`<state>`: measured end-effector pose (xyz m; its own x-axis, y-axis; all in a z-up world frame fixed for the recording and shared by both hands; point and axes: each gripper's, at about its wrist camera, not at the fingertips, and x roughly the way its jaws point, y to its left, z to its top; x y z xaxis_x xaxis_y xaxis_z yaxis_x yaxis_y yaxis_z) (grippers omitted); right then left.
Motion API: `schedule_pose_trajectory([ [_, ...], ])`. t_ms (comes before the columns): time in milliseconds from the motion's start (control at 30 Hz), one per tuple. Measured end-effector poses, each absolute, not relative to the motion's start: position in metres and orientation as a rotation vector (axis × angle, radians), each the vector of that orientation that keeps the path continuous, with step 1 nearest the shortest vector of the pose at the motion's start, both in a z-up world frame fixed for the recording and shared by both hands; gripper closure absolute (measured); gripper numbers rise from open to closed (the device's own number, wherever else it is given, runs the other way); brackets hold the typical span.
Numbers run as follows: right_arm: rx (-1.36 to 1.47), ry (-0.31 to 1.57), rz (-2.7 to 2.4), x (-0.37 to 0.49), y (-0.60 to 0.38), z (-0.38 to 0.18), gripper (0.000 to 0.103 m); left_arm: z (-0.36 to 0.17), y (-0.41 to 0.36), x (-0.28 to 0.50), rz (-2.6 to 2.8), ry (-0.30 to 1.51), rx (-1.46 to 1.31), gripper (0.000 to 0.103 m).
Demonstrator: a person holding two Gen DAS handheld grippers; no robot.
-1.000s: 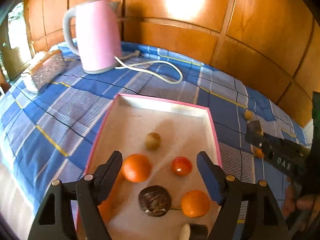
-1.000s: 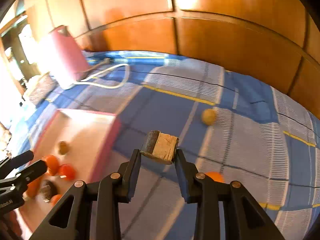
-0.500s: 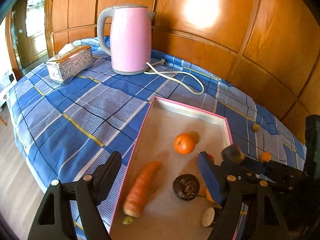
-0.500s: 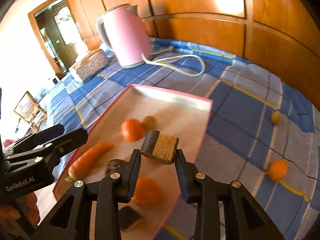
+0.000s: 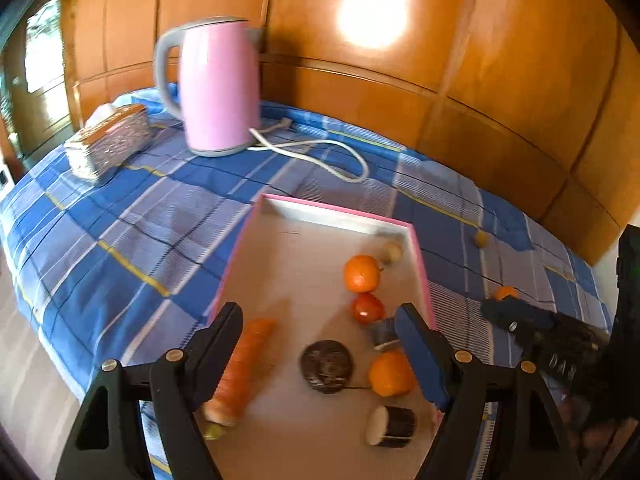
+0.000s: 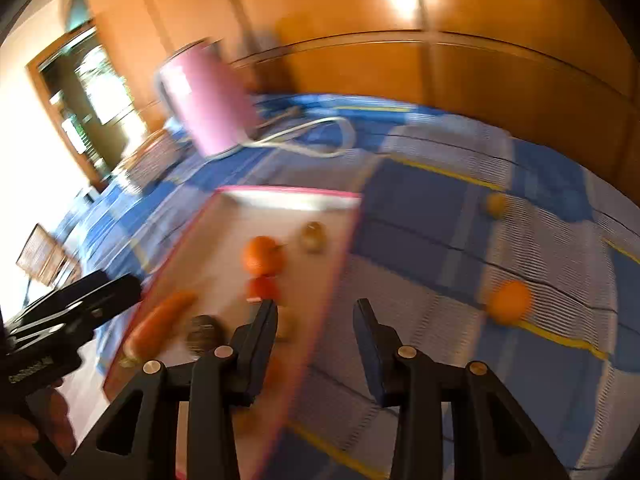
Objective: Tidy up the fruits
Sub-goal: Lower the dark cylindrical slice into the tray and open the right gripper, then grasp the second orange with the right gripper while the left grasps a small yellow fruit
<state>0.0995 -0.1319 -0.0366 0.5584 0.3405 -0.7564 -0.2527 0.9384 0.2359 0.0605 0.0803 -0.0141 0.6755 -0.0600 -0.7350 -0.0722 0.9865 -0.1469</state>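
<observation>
A pink-rimmed tray (image 5: 340, 213) lies on the blue checked cloth. In it are a carrot (image 5: 240, 368), two oranges (image 5: 362, 274) (image 5: 390, 374), a red tomato (image 5: 367, 308), a small brownish fruit (image 5: 392, 251), a dark round fruit (image 5: 327, 366) and two dark-skinned cut chunks (image 5: 390, 426) (image 5: 384, 334). My left gripper (image 5: 320, 336) hangs open over the tray's near end, holding nothing. Over the tray's right rim (image 6: 344, 256), my right gripper (image 6: 316, 320) has its jaws opening with nothing between them. Another orange (image 6: 510, 302) and a small yellow fruit (image 6: 496, 204) lie on the cloth to the tray's right.
A pink kettle (image 5: 218, 84) with a white cord (image 5: 320, 152) stands at the back of the table. A silver box (image 5: 108, 142) lies to its left. Wood panelling closes off the far side. The table's edge drops off at the left.
My right gripper has let go of the dark-skinned chunk, which now lies in the tray beside the tomato. Its jaws have spread apart. The right wrist view is blurred with motion.
</observation>
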Motion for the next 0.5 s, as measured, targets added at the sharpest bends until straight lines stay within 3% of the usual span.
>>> schedule_pose_trajectory([
  [267, 0.193, 0.937, 0.15, 0.108, -0.213, -0.056, 0.064, -0.017, 0.036, 0.075, -0.085, 0.858, -0.103, 0.024],
  [500, 0.178, 0.957, 0.108, 0.122, -0.226, -0.069, 0.063, -0.017, 0.005, 0.091, -0.137, 0.868, -0.06, 0.024],
])
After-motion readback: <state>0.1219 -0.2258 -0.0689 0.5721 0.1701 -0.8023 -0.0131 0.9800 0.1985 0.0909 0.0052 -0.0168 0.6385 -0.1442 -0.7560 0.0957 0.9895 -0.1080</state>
